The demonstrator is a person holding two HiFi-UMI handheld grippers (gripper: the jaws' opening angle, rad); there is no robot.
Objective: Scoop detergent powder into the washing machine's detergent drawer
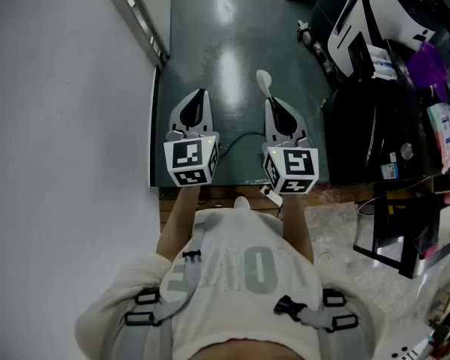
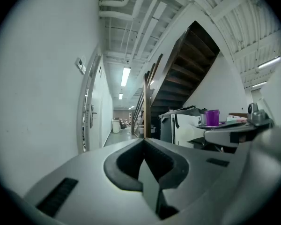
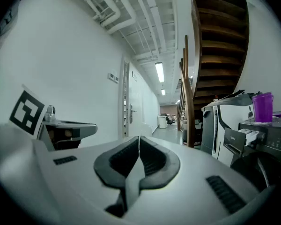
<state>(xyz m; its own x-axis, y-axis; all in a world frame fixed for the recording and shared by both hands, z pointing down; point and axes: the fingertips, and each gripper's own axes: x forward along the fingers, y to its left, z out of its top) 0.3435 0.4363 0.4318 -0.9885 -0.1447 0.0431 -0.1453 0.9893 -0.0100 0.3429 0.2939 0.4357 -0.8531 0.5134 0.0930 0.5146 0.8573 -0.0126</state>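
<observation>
The head view is dim and a bit grainy, with a streak of white shine on the green floor [image 1: 223, 32] and the white spoon [image 1: 263, 82] glowing pale, while the washing machine [image 1: 364, 137] on the right sinks into dark shadow. The two gripper views are brighter (long ceiling lights [image 2: 125, 76] glow far ahead), yet the stairs [image 2: 185, 64] stay almost black. Both of those views are round and bent like a fishbowl, with black corners, and whatever sits closest to the camera looks soft and fuzzy.
</observation>
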